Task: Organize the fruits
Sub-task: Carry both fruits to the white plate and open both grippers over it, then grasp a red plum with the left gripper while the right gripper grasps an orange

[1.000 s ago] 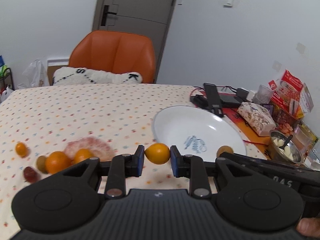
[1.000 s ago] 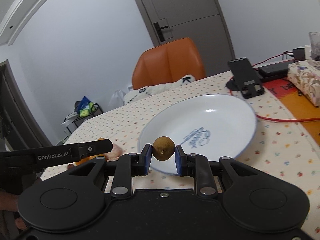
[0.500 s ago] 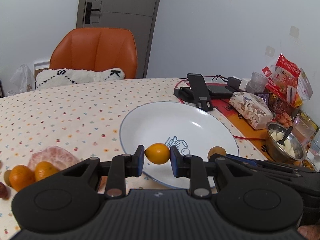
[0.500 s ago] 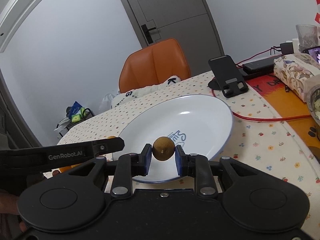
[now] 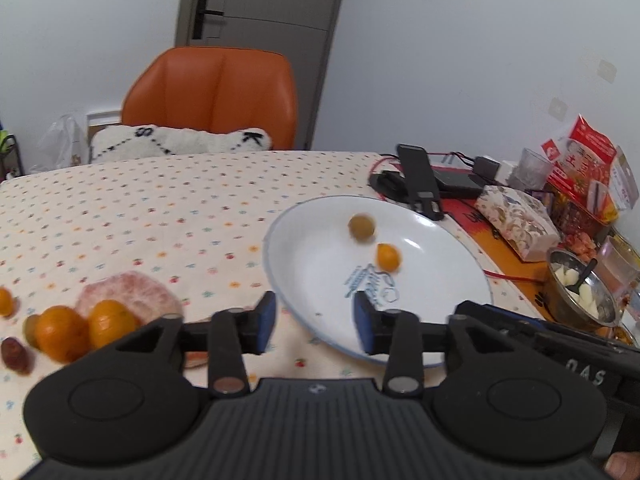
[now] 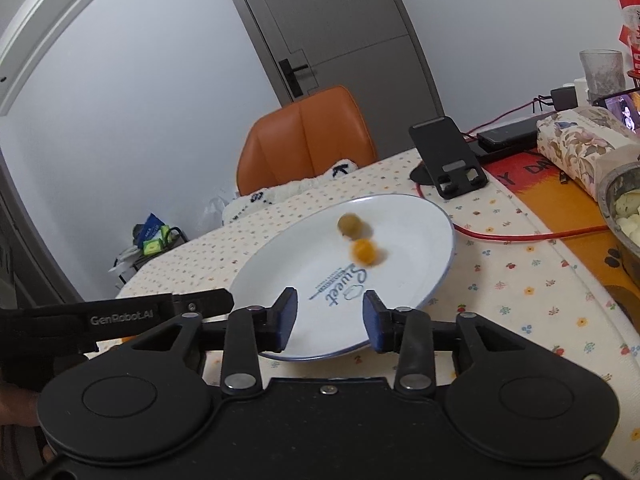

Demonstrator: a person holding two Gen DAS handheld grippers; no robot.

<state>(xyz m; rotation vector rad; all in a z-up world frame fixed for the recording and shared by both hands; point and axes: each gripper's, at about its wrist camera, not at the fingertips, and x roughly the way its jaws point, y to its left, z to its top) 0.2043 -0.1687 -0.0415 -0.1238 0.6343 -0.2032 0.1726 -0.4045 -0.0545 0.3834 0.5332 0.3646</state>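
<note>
Fingers [image 5: 267,322] of the left gripper [image 5: 316,322] and right gripper [image 6: 330,320] stand apart, empty. Left of them, oranges [image 5: 62,334] lie on the tabletop [image 5: 140,208]. Ahead, a blurred orange [image 5: 388,257] and brownish fruit [image 5: 361,227] sit in the white plate [image 5: 316,248].

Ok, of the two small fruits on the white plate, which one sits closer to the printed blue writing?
The orange one. It lies just above the blue writing on the plate, while the greenish-brown fruit sits beyond it, nearer the far rim.
</note>
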